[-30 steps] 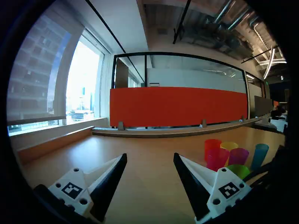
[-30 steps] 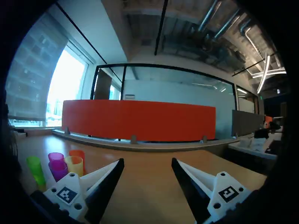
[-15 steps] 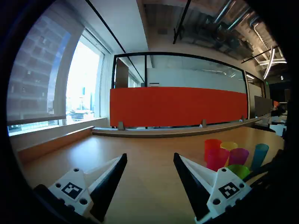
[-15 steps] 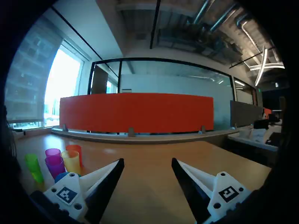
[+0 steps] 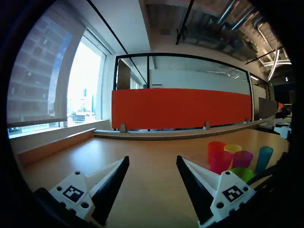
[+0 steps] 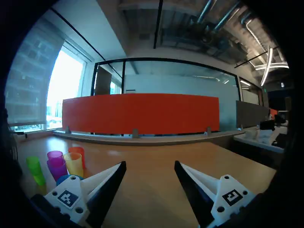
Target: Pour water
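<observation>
Several coloured plastic cups stand in a cluster on the wooden table (image 5: 152, 171). In the left gripper view they are at the right: a red cup (image 5: 215, 149), a yellow cup (image 5: 233, 148), a pink cup (image 5: 221, 161), a purple cup (image 5: 242, 158), a teal cup (image 5: 264, 157) and a green cup (image 5: 243, 173) nearest. My left gripper (image 5: 152, 159) is open and holds nothing, left of the cluster. In the right gripper view the cups sit at the left: green cup (image 6: 35, 169), purple cup (image 6: 56, 163), yellow cup (image 6: 74, 164), red cup (image 6: 78, 152), blue cup rim (image 6: 64, 178). My right gripper (image 6: 150, 163) is open with nothing between its fingers.
An orange divider panel (image 5: 182, 108) runs along the table's far edge. Windows (image 5: 81, 91) line the left wall. Desks with office items (image 6: 262, 136) stand at the far right.
The right gripper view has shifted a little, so the cups sit slightly higher and nearer, and a blue cup's rim has come into sight. The left gripper has not moved.
</observation>
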A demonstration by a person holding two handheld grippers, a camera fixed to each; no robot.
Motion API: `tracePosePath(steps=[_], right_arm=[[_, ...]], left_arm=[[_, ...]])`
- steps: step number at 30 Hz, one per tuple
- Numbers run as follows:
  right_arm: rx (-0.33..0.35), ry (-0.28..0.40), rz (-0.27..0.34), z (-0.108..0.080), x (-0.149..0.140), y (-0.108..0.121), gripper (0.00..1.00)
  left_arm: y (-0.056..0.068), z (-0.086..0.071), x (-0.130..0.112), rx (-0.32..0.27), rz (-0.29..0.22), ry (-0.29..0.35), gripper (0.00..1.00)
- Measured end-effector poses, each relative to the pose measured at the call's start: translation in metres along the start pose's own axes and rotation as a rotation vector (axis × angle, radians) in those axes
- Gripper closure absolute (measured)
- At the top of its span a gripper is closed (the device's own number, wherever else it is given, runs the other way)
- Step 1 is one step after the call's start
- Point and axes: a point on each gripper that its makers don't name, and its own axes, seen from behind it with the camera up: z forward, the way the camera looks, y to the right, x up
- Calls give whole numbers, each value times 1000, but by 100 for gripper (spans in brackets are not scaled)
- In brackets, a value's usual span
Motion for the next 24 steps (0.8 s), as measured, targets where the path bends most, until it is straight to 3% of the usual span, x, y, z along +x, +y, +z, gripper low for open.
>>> tracePosePath(steps=[24], right_arm=[[-9, -1, 0, -2, 1, 2, 1]], left_arm=[[0, 0, 0, 0, 0, 0, 8]])
